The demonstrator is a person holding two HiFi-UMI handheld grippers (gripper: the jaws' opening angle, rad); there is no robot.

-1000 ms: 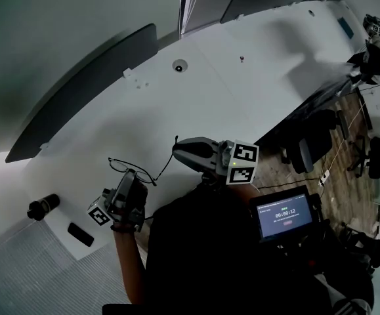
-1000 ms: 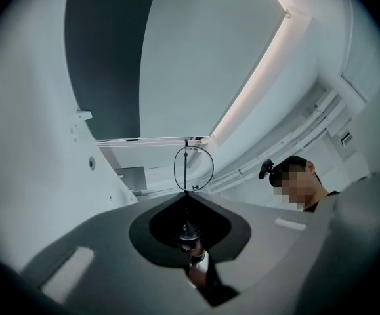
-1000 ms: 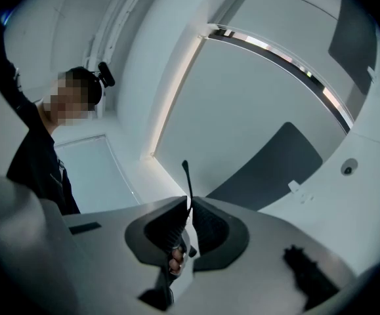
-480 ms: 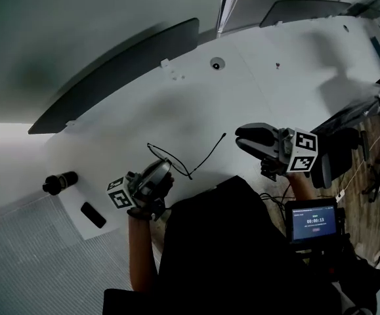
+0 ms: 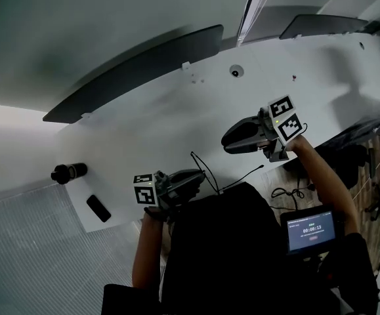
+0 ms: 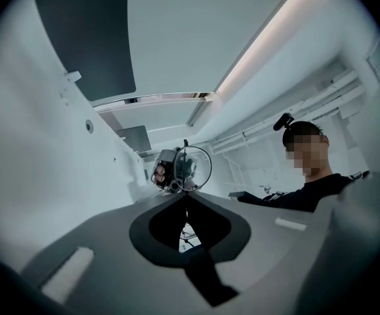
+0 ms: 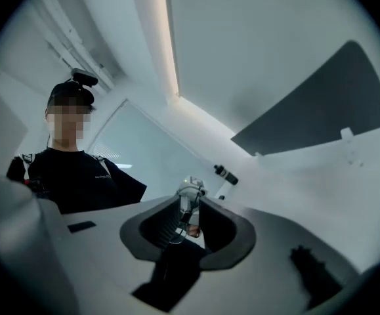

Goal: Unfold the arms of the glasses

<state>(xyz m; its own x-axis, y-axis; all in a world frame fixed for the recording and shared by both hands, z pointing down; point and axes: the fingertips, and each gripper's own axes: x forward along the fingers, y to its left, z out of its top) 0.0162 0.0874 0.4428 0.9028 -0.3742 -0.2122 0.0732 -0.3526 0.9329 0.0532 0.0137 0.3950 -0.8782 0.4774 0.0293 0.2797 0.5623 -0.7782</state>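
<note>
your left claw (image 5: 201, 176) is pressed together on the one pair of glasses (image 5: 204, 172), pinching the thin frame at its very tips. it holds them at the near edge of the tabletop (image 5: 150, 123), just in front of your chest. your right claw (image 5: 226, 141) has just been opening: its jaws stand a little apart with nothing pinched between them, and it sits well apart from the glasses, aimed back toward your left claw.

count two claws, each with one marker cube (image 5: 146, 189), and one pair of glasses. on the far left of the tabletop lie one dark cylinder (image 5: 68, 172) and one flat dark slab (image 5: 98, 207). one lit screen (image 5: 311, 230) hangs at your right side.

the head view shows the glasses only as two thin dark strands spreading from the left claw; which part of the frame each one is cannot be told there. the left gripper view shows what that view cannot: one round lens (image 6: 193, 169) standing right above the closed left claw (image 6: 186, 197), with the other gripper behind it. the right gripper view shows the narrow gap of the right claw (image 7: 188, 205), the left gripper beyond it, and the dark cylinder (image 7: 226, 174) further back. the slab and the screen show in the head view only.
</note>
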